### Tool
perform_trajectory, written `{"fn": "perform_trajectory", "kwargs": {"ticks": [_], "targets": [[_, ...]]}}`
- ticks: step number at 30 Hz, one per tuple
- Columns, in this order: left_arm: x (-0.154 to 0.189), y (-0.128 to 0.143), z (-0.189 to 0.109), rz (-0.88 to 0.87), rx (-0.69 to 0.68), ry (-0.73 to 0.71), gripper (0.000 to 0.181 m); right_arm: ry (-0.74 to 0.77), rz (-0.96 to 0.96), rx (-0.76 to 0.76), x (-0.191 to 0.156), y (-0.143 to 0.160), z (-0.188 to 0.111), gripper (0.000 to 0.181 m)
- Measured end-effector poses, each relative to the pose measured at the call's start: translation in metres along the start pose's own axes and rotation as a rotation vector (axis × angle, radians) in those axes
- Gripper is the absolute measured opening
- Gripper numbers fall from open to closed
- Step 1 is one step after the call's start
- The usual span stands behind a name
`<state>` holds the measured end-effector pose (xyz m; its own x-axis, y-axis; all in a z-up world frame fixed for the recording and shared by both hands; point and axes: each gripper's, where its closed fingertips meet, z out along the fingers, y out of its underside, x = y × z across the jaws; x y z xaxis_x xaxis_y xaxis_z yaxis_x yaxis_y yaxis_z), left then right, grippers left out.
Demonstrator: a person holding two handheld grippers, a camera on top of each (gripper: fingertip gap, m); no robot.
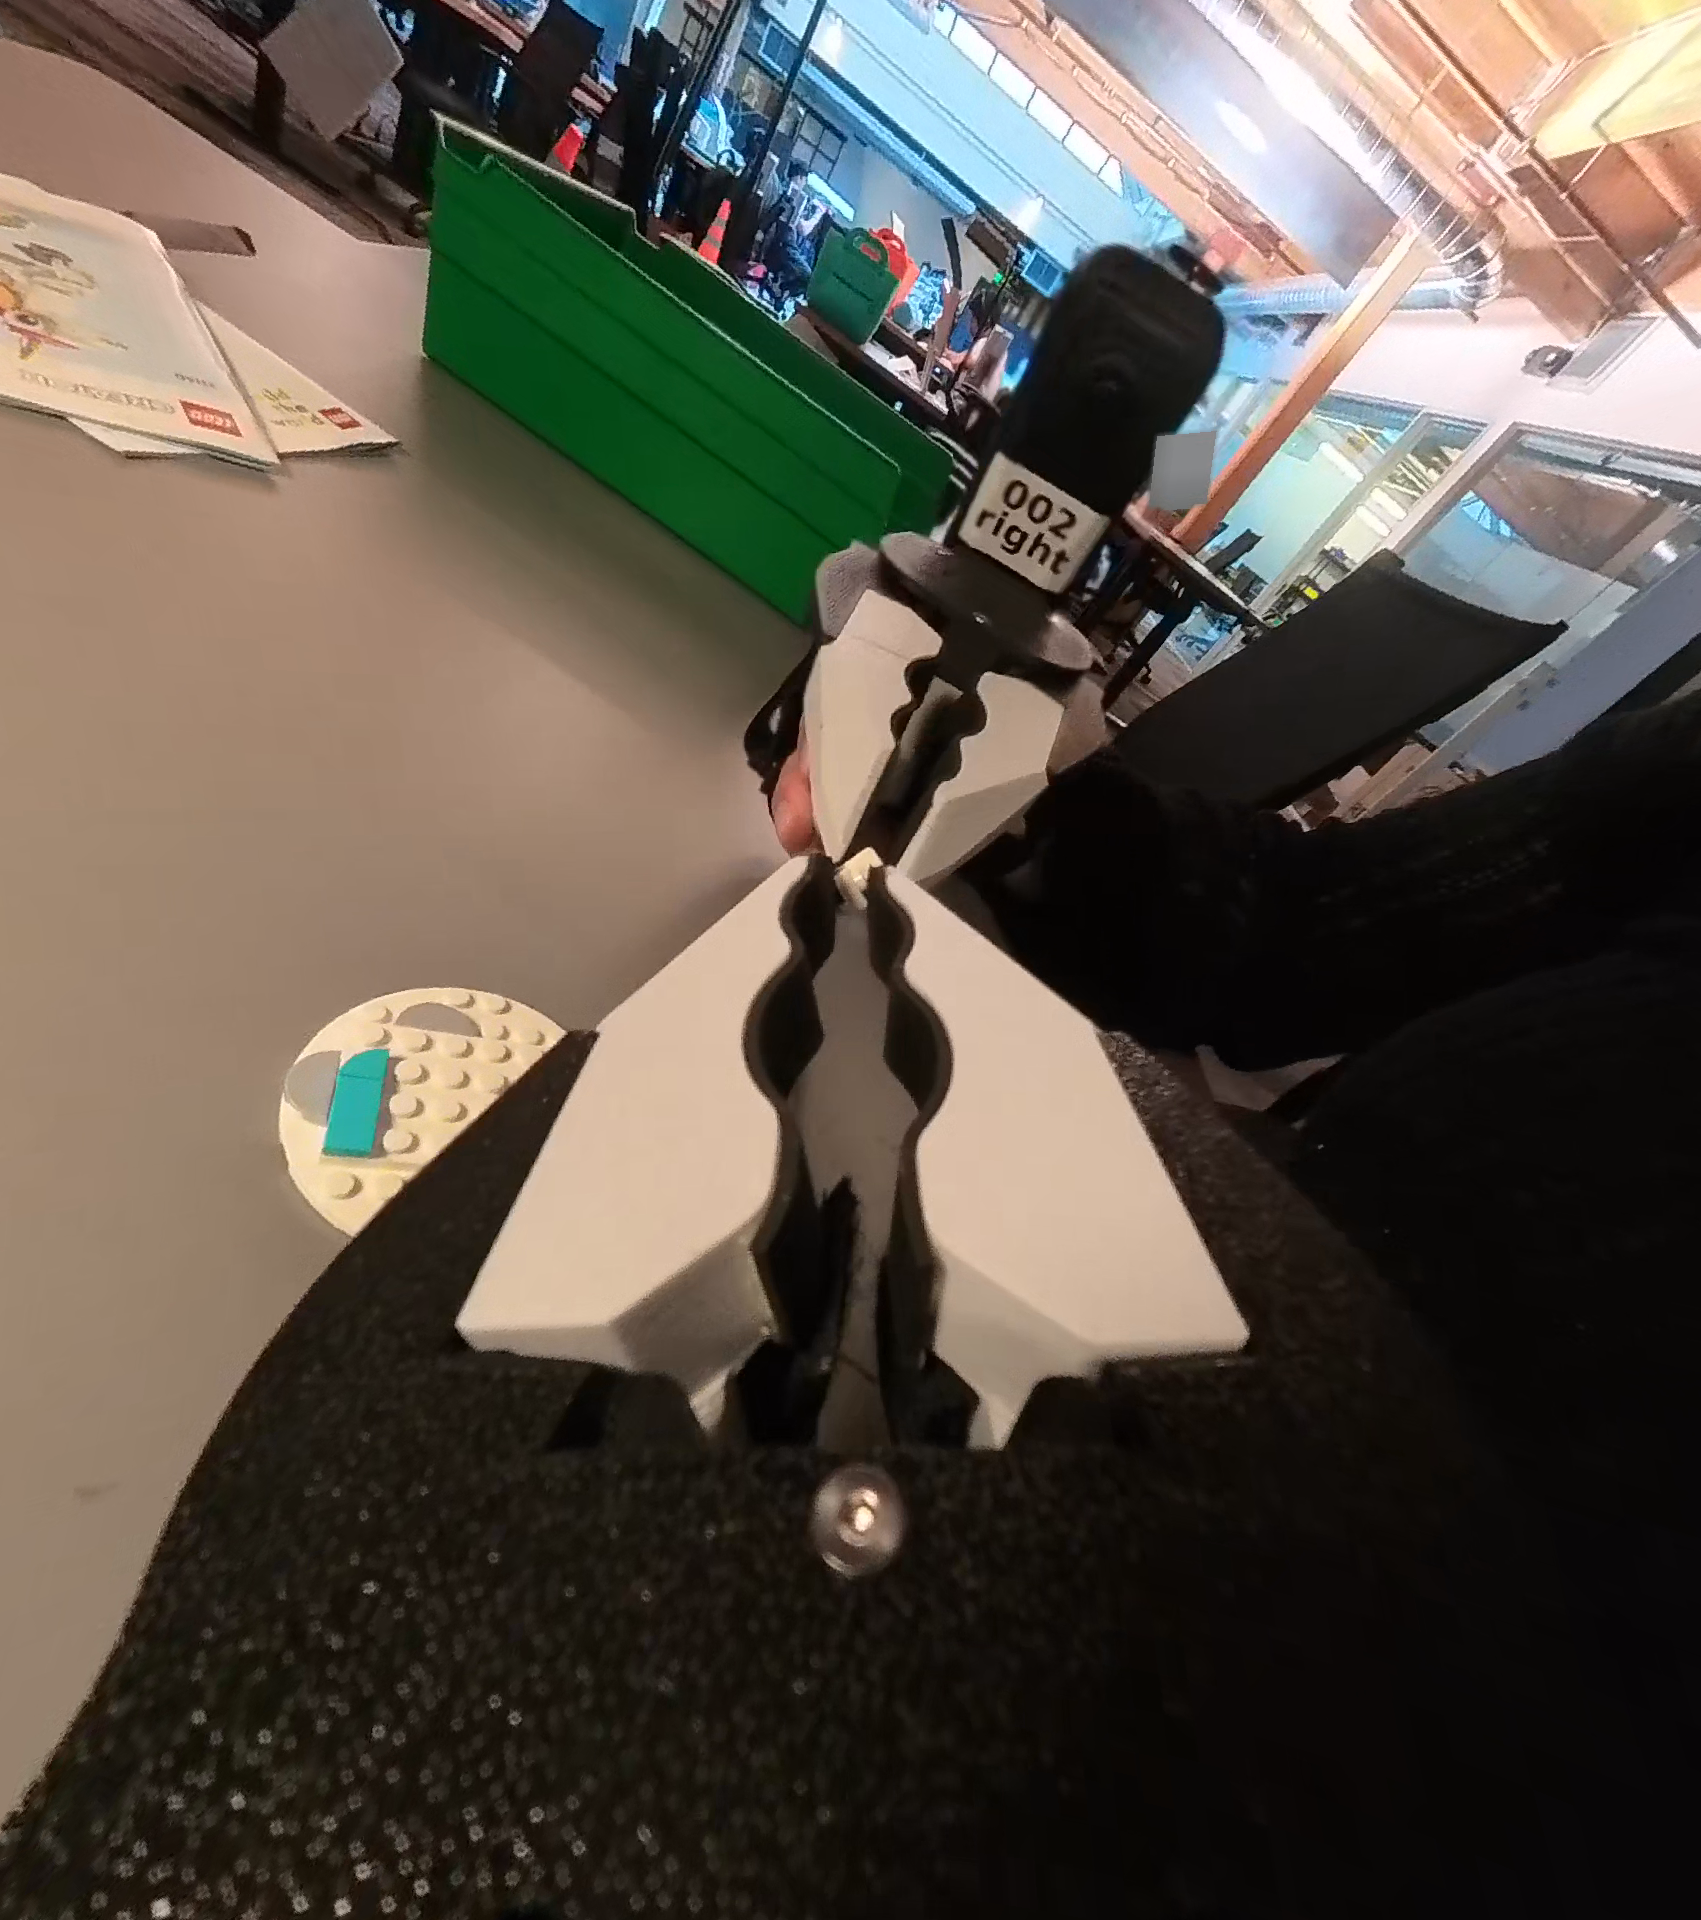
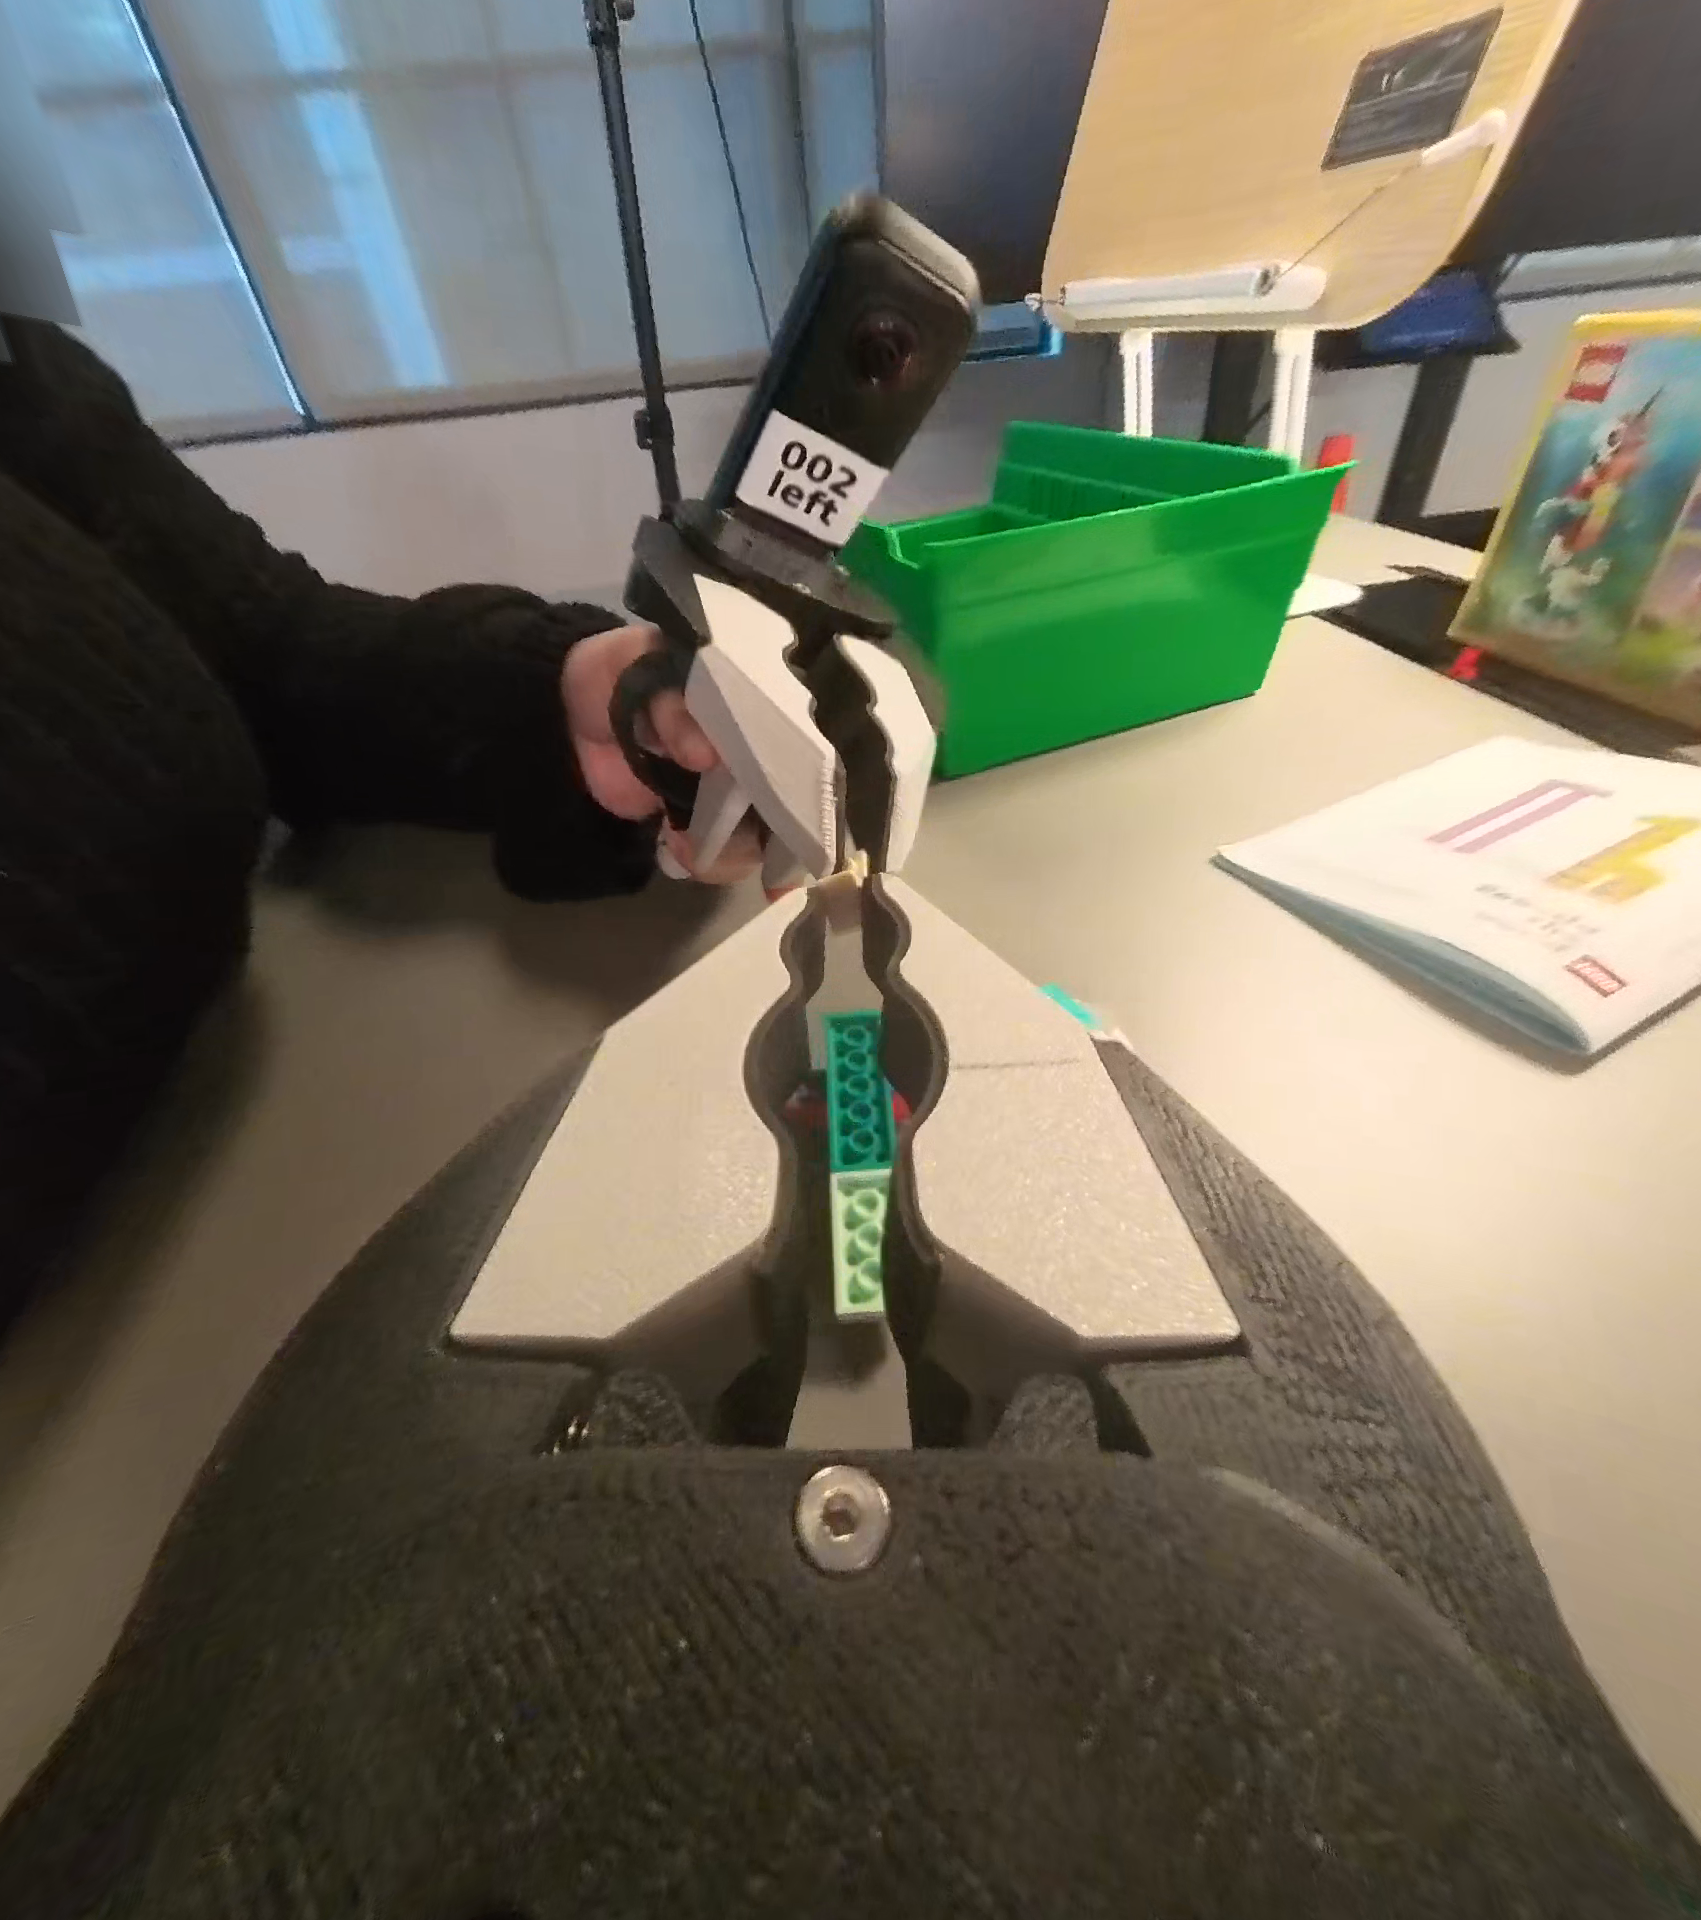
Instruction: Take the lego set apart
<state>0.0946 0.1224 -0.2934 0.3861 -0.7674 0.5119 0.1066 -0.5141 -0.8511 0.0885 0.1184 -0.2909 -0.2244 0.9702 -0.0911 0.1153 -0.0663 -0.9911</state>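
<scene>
My left gripper [image 1: 851, 896] and my right gripper [image 1: 869, 840] meet tip to tip above the grey table. Both are shut on one small white lego piece [image 1: 854, 879], each from its own end. The right wrist view shows the same: my right gripper [image 2: 846, 900], the piece [image 2: 844, 883] and the left gripper [image 2: 864, 852] opposite. A round white studded plate [image 1: 451, 1049] with a teal brick [image 1: 355, 1103] lies on the table at lower left. Below my right fingers lie a teal brick [image 2: 856, 1091] and a light green brick [image 2: 861, 1252].
A green bin [image 1: 659, 416] stands at the table's far side and also shows in the right wrist view [image 2: 1106, 623]. Instruction booklets [image 1: 77, 301] lie far left. Another booklet [image 2: 1521, 894] and a lego box [image 2: 1656, 540] show at the right. A person's black sleeve [image 1: 1345, 914] is close by.
</scene>
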Motion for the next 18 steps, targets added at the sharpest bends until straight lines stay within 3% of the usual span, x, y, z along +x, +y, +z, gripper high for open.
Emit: {"fn": "perform_trajectory", "kwargs": {"ticks": [9,11,12,15,17,18], "targets": [[0.003,0.004,-0.002,0.034,-0.023,0.001,0.005,-0.172,0.244,0.012,-0.004,0.002,0.000,0.005],[-0.011,0.005,-0.008,0.033,-0.014,-0.057,0.000,-0.260,0.331,0.091,-0.011,-0.008,-0.006,0.000],[-0.011,0.000,-0.013,-0.033,0.029,-0.019,0.000,-0.260,0.349,0.104,-0.009,-0.007,-0.007,0.000],[-0.011,-0.010,-0.022,-0.070,0.080,-0.001,0.000,-0.145,0.263,0.094,0.001,-0.006,-0.006,0.000],[-0.006,-0.015,-0.021,-0.022,0.099,-0.007,0.000,0.050,0.037,0.096,0.014,-0.011,-0.004,0.000],[-0.004,-0.018,-0.020,-0.003,0.114,-0.010,0.000,0.159,-0.143,0.070,0.017,-0.013,-0.003,0.009]]}}
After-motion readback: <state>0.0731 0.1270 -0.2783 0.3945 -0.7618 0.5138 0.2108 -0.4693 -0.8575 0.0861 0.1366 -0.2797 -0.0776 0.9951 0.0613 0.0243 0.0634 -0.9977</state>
